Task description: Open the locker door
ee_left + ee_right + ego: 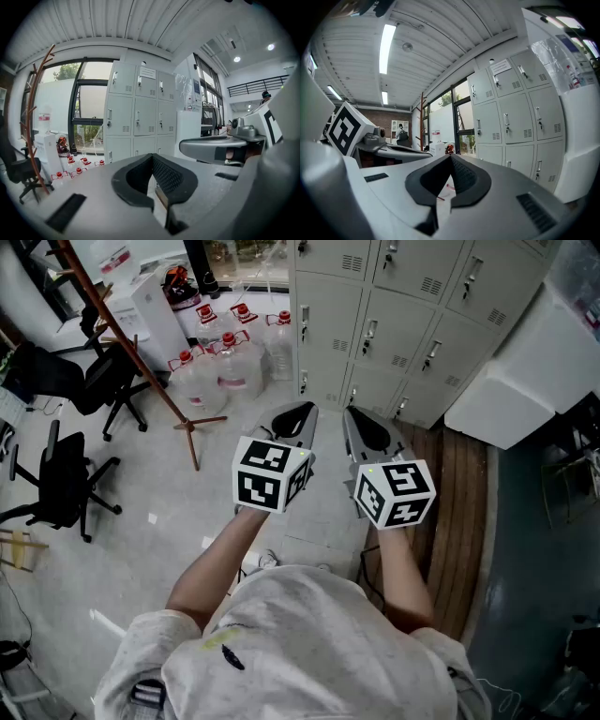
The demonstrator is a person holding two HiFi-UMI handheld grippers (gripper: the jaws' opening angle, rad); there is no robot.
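The left gripper (298,411) and right gripper (352,413) are hovering well short of the lockers (330,315), both pinched shut on nothing. Every door (405,332) is sitting closed; one claw probably needs opening while lining up squarely with a handle (369,336).

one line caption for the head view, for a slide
Shut left gripper and shut right gripper held side by side before closed lockers; water jugs and coat stand at left.

Place: workplace hall, part lab, part office.
Storage: bank of grey metal lockers (403,296).
Seating: black office chairs (61,479).
Supplies: red-capped water jugs (220,362) on the floor (187,493).
Overhead: ribbed metal ceiling (440,56), strip lights (386,42).
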